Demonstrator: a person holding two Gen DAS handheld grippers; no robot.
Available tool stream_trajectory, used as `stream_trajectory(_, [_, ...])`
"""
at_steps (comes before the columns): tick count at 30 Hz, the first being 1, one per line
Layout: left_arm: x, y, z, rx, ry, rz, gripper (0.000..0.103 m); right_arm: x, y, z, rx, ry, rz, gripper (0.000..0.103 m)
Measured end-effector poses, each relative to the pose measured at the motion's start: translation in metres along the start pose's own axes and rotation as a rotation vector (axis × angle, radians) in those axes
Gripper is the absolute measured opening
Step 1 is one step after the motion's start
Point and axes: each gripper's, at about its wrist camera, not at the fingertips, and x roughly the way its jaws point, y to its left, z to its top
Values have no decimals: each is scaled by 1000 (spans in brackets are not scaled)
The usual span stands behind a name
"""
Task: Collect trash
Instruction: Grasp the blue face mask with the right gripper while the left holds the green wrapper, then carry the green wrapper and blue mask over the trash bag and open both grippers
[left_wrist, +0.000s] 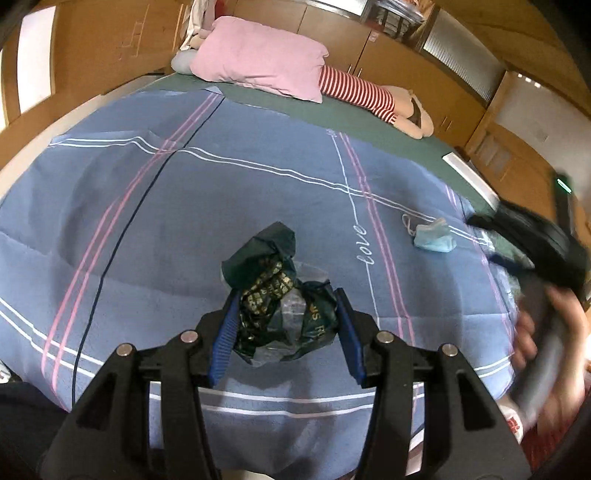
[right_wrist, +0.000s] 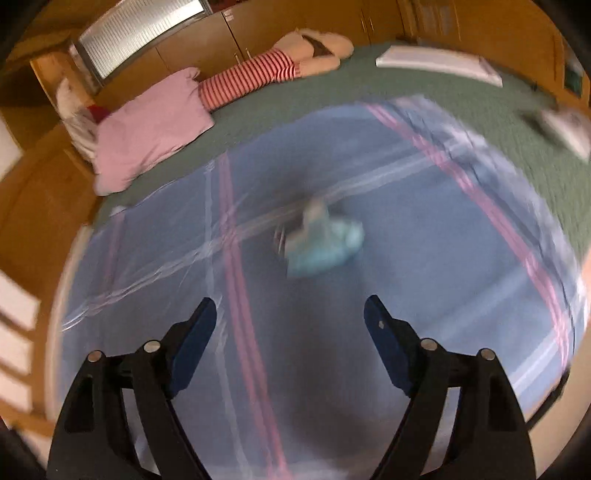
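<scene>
My left gripper (left_wrist: 286, 301) is shut on a crumpled wad of dark green wrappers and clear plastic (left_wrist: 280, 295), held above the blue striped blanket (left_wrist: 184, 221). A light blue face mask (left_wrist: 432, 236) lies crumpled on the blanket to the right. In the right wrist view that face mask (right_wrist: 321, 243) is blurred, a little ahead of my right gripper (right_wrist: 290, 308), which stands open with nothing between its fingers. From the left wrist view the right gripper (left_wrist: 532, 243) shows as a dark blur at the right edge, with a hand (left_wrist: 546, 332) behind it.
A pink pillow (left_wrist: 258, 62) and a stuffed doll in red-striped clothes (left_wrist: 362, 92) lie at the head of the bed on a green sheet (right_wrist: 443, 92). A white flat box (right_wrist: 439, 62) lies at the far right. Wooden cabinets (left_wrist: 406, 55) line the wall.
</scene>
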Motion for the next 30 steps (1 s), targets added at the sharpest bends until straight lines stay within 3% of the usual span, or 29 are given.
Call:
stream_trajectory(4, [2,-5,-1,31,7,9,51,74,19,27,-130,67,-203,82])
stream_trajectory(7, [4,-2,0,20,18,9,51,109,15,29,-120,152,-234,82])
stream_trajectory(10, [8,-3,0,18,36,8,51,122,14,27,-117,159,-256,82])
stream_trajectory(12, [10,-4,1,18,42,7,51,122,19,22,-162,148,-264,73])
stream_trajectory(16, [11,-3,3,5,44,7,51,113,20,19,-218,115,-216,25])
stream_trajectory(17, [11,-3,3,2,43,9,51,110,20,17,-216,115,-193,22])
stream_trajectory(22, [13,2,4,-21,40,31,51,88,27,3,-165,136,-15,19])
stream_trajectory(26, [11,0,1,-38,45,49,51,50,44,-29,-230,158,112,19])
stream_trajectory(30, [14,2,1,-46,57,66,51,15,53,-59,-307,184,170,19])
